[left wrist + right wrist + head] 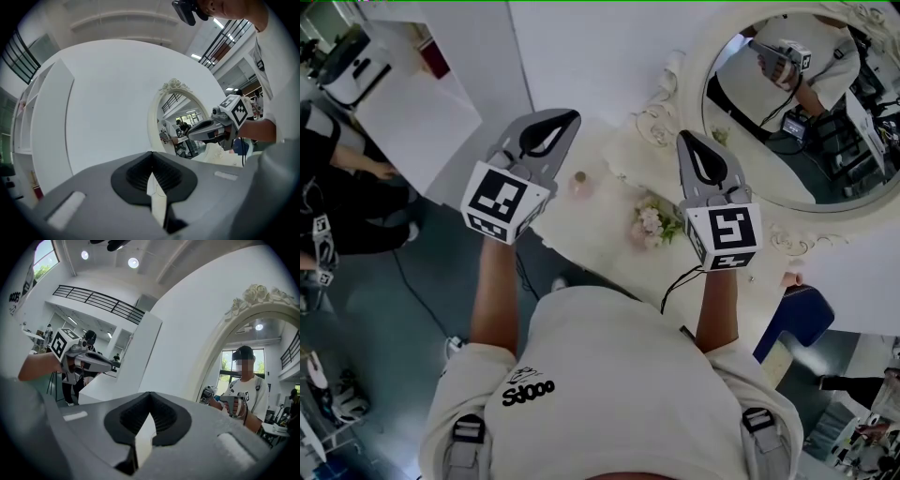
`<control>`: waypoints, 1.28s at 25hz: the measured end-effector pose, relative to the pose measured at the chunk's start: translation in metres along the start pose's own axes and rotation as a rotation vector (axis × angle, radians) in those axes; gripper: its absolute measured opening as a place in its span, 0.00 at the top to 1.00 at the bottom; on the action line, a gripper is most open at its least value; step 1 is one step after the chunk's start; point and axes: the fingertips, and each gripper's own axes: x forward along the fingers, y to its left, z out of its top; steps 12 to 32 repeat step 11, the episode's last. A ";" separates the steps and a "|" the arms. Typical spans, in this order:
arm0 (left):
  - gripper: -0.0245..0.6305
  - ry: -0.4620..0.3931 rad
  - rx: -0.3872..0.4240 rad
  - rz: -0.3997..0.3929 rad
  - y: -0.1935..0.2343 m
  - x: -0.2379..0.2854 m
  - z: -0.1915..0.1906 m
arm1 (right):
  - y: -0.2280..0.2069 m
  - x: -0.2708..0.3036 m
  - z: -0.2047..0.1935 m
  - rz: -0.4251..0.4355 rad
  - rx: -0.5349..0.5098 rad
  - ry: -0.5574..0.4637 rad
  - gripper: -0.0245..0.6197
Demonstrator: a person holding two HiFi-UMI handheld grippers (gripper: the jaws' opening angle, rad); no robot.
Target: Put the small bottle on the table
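The person is holding both grippers out level over a white dressing table (592, 236), one in each hand, with the jaws pointing toward the far wall. The left gripper (570, 118) is keeping its jaws pressed together at the tips, and nothing is sitting between them; its own view is showing only the plain white wall beyond the pads. The right gripper (683, 136) is likewise holding its jaws together and carrying nothing. The small bottle (579, 184), pinkish and seemingly upright, is sitting on the table between the two grippers, much nearer the left one and just to the right of its jaws as the head view shows it; neither gripper is touching it. A small bunch of pale flowers (652, 223) is lying on the table nearer the person, just left of the right gripper. An oval mirror (697, 86) with an ornate white frame is standing at the far right of the table, and it is reflecting the person with a gripper in hand.
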 end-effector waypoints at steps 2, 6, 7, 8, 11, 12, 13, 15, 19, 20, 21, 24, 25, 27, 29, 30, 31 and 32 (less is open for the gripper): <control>0.94 0.008 -0.004 -0.003 0.000 -0.001 -0.003 | 0.000 0.000 -0.002 -0.003 0.005 0.005 0.96; 0.94 0.013 -0.007 -0.015 -0.001 -0.001 -0.004 | 0.001 -0.001 -0.005 -0.009 0.013 0.016 0.96; 0.94 0.014 -0.008 -0.018 -0.001 -0.001 -0.004 | 0.002 -0.001 -0.005 -0.010 0.014 0.019 0.96; 0.94 0.015 -0.009 -0.020 -0.001 -0.001 -0.004 | 0.002 -0.001 -0.005 -0.010 0.015 0.021 0.96; 0.94 0.018 -0.011 -0.026 -0.002 -0.002 -0.005 | 0.004 -0.002 -0.006 -0.012 0.019 0.027 0.96; 0.94 0.018 -0.011 -0.026 -0.002 -0.002 -0.005 | 0.004 -0.002 -0.006 -0.012 0.019 0.027 0.96; 0.94 0.018 -0.011 -0.026 -0.002 -0.002 -0.005 | 0.004 -0.002 -0.006 -0.012 0.019 0.027 0.96; 0.94 0.018 -0.011 -0.026 -0.002 -0.002 -0.005 | 0.004 -0.002 -0.006 -0.012 0.019 0.027 0.96; 0.94 0.018 -0.011 -0.026 -0.002 -0.002 -0.005 | 0.004 -0.002 -0.006 -0.012 0.019 0.027 0.96; 0.94 0.018 -0.011 -0.026 -0.002 -0.002 -0.005 | 0.004 -0.002 -0.006 -0.012 0.019 0.027 0.96; 0.94 0.018 -0.011 -0.026 -0.002 -0.002 -0.005 | 0.004 -0.002 -0.006 -0.012 0.019 0.027 0.96; 0.94 0.018 -0.011 -0.026 -0.002 -0.002 -0.005 | 0.004 -0.002 -0.006 -0.012 0.019 0.027 0.96; 0.94 0.018 -0.011 -0.026 -0.002 -0.002 -0.005 | 0.004 -0.002 -0.006 -0.012 0.019 0.027 0.96; 0.94 0.018 -0.011 -0.026 -0.002 -0.002 -0.005 | 0.004 -0.002 -0.006 -0.012 0.019 0.027 0.96; 0.94 0.018 -0.011 -0.026 -0.002 -0.002 -0.005 | 0.004 -0.002 -0.006 -0.012 0.019 0.027 0.96; 0.94 0.018 -0.011 -0.026 -0.002 -0.002 -0.005 | 0.004 -0.002 -0.006 -0.012 0.019 0.027 0.96; 0.94 0.018 -0.011 -0.026 -0.002 -0.002 -0.005 | 0.004 -0.002 -0.006 -0.012 0.019 0.027 0.96; 0.94 0.018 -0.011 -0.026 -0.002 -0.002 -0.005 | 0.004 -0.002 -0.006 -0.012 0.019 0.027 0.96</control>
